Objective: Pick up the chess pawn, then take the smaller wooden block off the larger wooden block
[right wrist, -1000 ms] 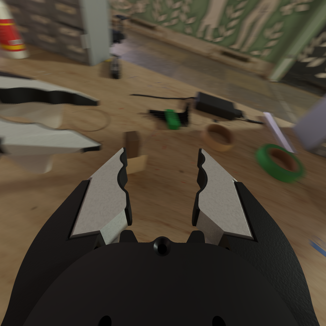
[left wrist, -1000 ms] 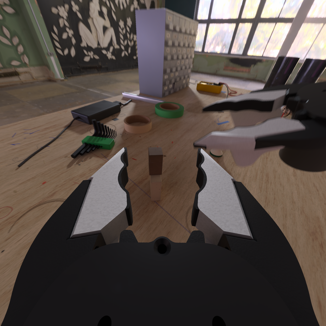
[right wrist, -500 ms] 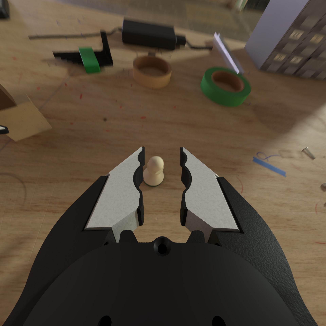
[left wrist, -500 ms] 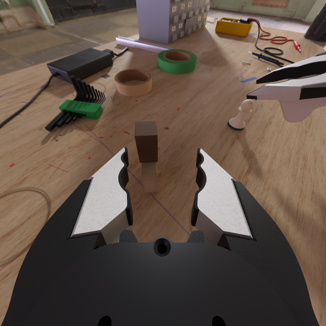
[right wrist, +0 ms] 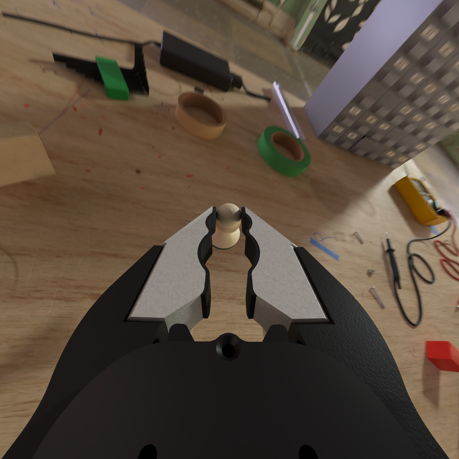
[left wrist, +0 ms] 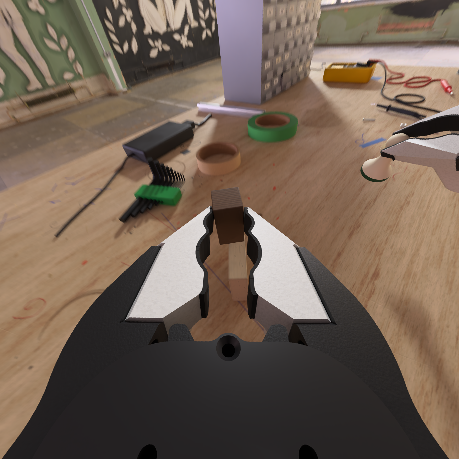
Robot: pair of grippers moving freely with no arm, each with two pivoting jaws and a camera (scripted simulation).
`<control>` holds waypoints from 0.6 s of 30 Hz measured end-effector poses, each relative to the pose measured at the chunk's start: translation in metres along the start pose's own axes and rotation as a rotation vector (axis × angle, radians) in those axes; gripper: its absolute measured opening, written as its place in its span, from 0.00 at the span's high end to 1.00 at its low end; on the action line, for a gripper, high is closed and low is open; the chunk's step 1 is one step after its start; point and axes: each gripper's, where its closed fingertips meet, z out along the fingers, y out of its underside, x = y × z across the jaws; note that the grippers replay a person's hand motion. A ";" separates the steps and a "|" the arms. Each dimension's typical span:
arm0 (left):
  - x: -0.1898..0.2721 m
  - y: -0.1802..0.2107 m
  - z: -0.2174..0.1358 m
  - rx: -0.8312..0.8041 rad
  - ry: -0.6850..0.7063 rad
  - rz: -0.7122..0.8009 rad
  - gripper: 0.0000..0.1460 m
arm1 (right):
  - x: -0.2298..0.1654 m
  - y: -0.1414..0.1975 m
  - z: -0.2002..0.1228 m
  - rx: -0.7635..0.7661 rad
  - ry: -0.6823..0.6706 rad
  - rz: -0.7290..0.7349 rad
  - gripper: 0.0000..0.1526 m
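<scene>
My left gripper (left wrist: 228,214) is shut on the smaller dark brown wooden block (left wrist: 227,218), gripping it at the fingertips. The larger light wooden block (left wrist: 238,268) lies on the table right under it; I cannot tell whether the two blocks still touch. My right gripper (right wrist: 228,213) is shut on the round head of the cream chess pawn (right wrist: 226,237). In the left wrist view the pawn (left wrist: 375,167) hangs tilted above the table from the right gripper (left wrist: 390,145). The light block (right wrist: 22,154) shows at the left edge of the right wrist view.
Beyond the blocks lie a tan tape roll (left wrist: 218,159), a green tape roll (left wrist: 272,126), a hex key set in a green holder (left wrist: 157,195), a black power adapter (left wrist: 159,140) and a drawer cabinet (left wrist: 263,49). A yellow multimeter (right wrist: 417,198) with leads, loose screws and a red block (right wrist: 444,355) lie to the right.
My left gripper moved forward and shut on the dark block. My right gripper shut on the pawn's head and raised it off the table.
</scene>
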 end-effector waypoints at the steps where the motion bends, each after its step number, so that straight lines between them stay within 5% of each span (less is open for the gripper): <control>1: -0.002 -0.011 -0.005 0.025 -0.001 0.011 0.84 | 0.003 -0.009 -0.007 0.024 0.020 -0.002 0.87; 10: -0.050 -0.077 -0.066 0.162 -0.045 0.057 0.84 | -0.009 -0.103 -0.052 0.151 0.084 -0.036 0.87; 18: -0.142 -0.049 -0.170 0.106 -0.264 0.102 0.84 | -0.123 -0.173 -0.046 0.273 -0.125 -0.099 0.87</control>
